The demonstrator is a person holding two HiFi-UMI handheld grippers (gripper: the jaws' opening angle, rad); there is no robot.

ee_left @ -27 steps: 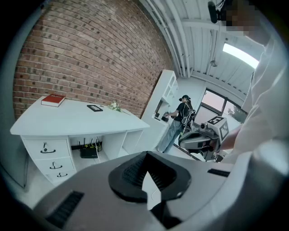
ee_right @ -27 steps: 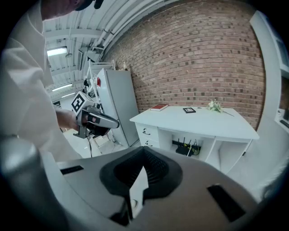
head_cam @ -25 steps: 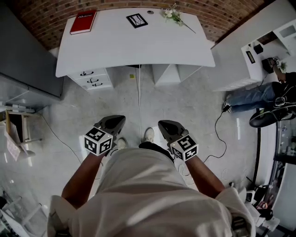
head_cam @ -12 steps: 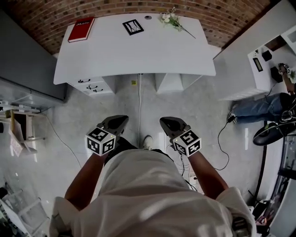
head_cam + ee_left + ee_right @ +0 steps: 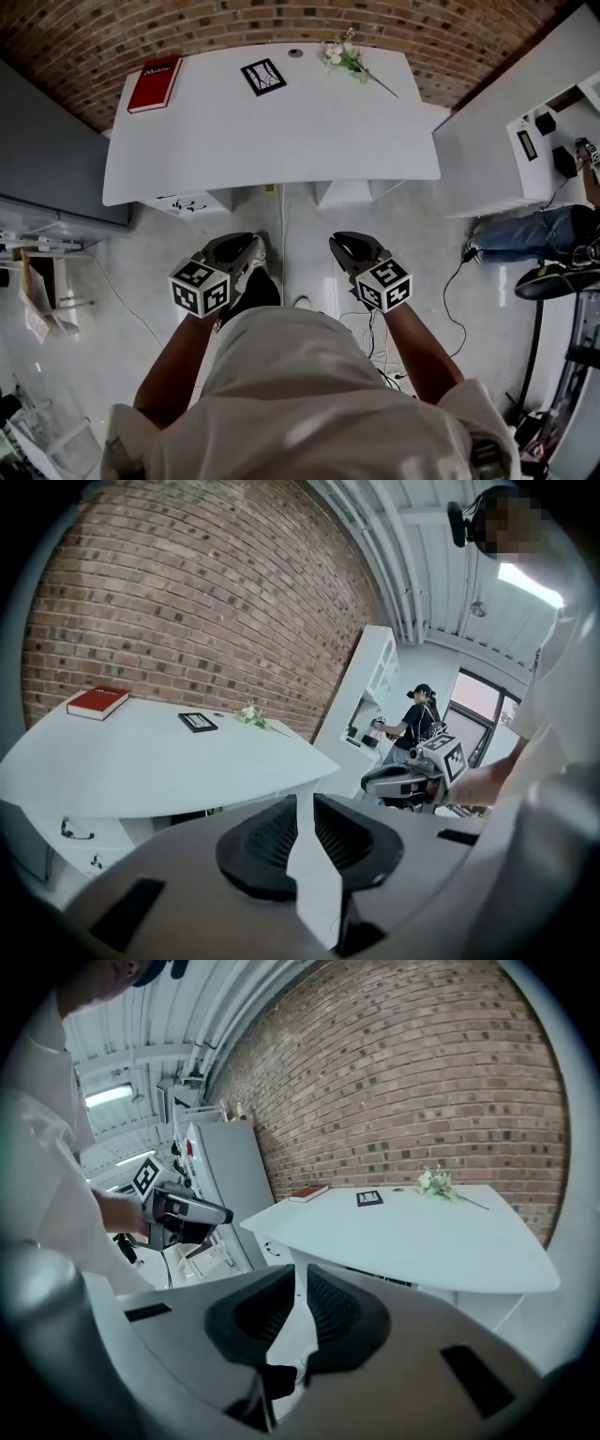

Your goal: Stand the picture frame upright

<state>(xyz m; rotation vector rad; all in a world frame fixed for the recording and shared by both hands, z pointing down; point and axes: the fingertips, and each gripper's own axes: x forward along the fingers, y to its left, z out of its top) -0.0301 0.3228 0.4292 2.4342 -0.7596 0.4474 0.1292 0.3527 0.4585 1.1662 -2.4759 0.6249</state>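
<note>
The black picture frame [image 5: 263, 77] lies flat near the far edge of the white table [image 5: 272, 131]; it also shows as the frame [image 5: 198, 722] and the frame [image 5: 369, 1198] in the gripper views. Both grippers are held over the floor, well short of the table. My left gripper [image 5: 246, 246] [image 5: 302, 803] is open by a narrow gap; its jaws have just been opening and nothing is between them. My right gripper [image 5: 345, 246] [image 5: 300, 1274] also shows a narrow gap between its pads, with nothing in it.
A red book [image 5: 155, 82] lies at the table's far left, and a sprig of white flowers [image 5: 347, 58] at its far right. Drawers [image 5: 187, 202] sit under the table. A cable [image 5: 281, 216] runs along the floor. A seated person [image 5: 525, 234] and white shelving [image 5: 553, 122] are at the right.
The table has come closer and lower in the head view as the person walks towards it. Both grippers have been carried forward with the person, side by side.
</note>
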